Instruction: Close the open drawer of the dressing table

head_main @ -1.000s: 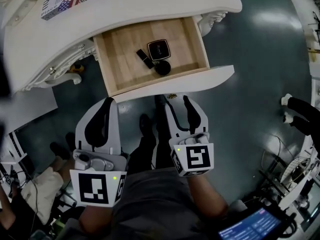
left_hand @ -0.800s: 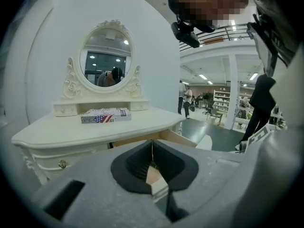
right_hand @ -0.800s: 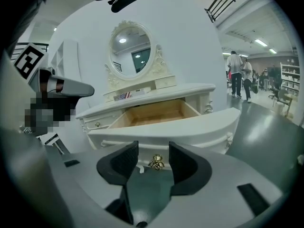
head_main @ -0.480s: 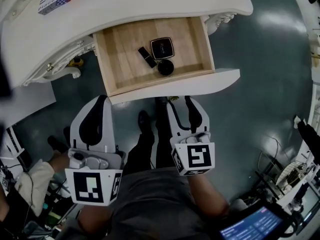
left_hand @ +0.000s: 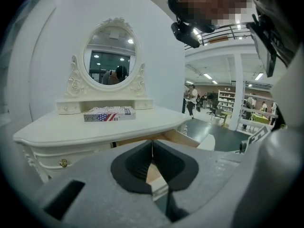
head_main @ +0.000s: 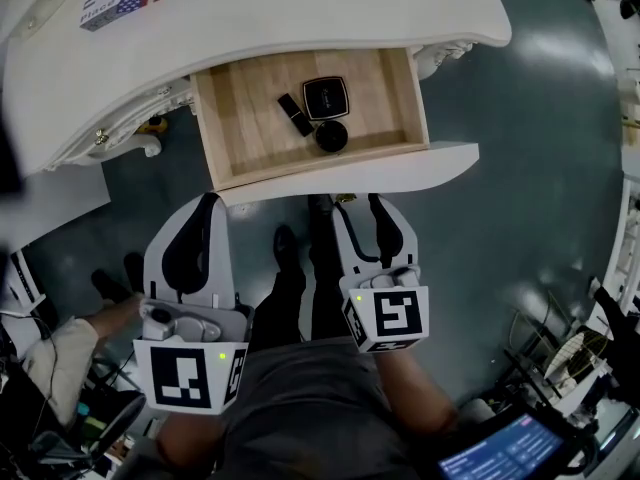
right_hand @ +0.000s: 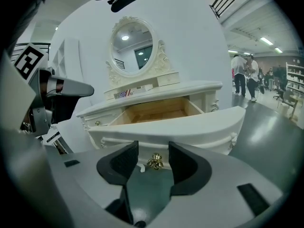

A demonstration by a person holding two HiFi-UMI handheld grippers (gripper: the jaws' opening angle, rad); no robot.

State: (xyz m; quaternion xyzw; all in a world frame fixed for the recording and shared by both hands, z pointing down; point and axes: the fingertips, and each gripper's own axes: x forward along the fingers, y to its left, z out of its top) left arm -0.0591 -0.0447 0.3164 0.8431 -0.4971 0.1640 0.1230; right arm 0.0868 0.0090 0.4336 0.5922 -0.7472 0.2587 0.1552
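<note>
Right gripper (right_hand: 153, 161) spread wide, the brass knob (right_hand: 155, 162) showing in its gap; left gripper (left_hand: 152, 148) pinched together on nothing, beside it.
I see the drawer (head_main: 245, 128) standing out of the dressing table (head_main: 300, 18) toward me, its curved front (head_main: 400, 166) facing both grippers and running left to right. Inside lie a square black compact (head_main: 323, 96), a dark tube (head_main: 293, 115) and a round black pot (head_main: 330, 136), close together. Beyond, a flag-printed box (left_hand: 109, 113) sits below an oval mirror (left_hand: 110, 56); the floor (head_main: 520, 168) is dark green.

Glossy dark floor (head_main: 530, 208), white wall (left_hand: 156, 37)
</note>
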